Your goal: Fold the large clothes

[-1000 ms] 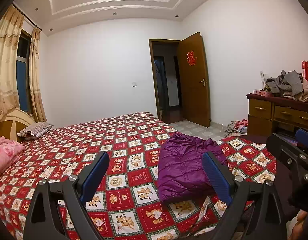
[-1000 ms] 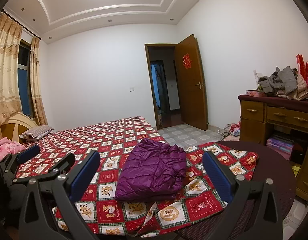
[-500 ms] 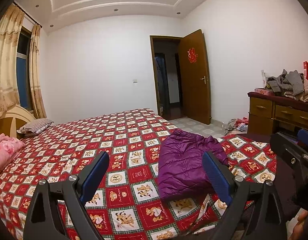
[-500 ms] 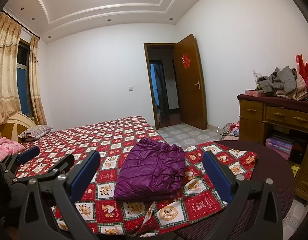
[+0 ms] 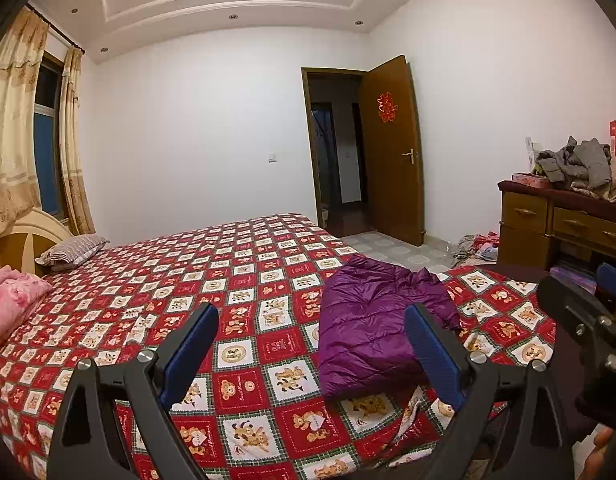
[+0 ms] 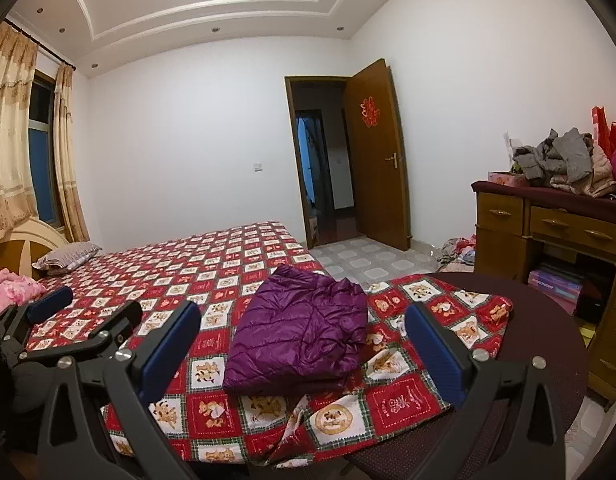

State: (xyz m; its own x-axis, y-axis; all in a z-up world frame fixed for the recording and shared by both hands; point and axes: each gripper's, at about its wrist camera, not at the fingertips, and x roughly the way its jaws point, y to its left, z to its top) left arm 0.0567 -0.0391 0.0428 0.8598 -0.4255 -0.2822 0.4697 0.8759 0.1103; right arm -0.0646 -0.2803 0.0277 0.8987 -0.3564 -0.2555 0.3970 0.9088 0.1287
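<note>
Both tongs spread, empty; purple jacket folded on bed; pink box only in right view.

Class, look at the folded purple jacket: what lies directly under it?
The purple jacket rests on the red teddy-bear bedspread, near the bed's foot. What the bedspread covers beneath the jacket cannot be seen.
</note>
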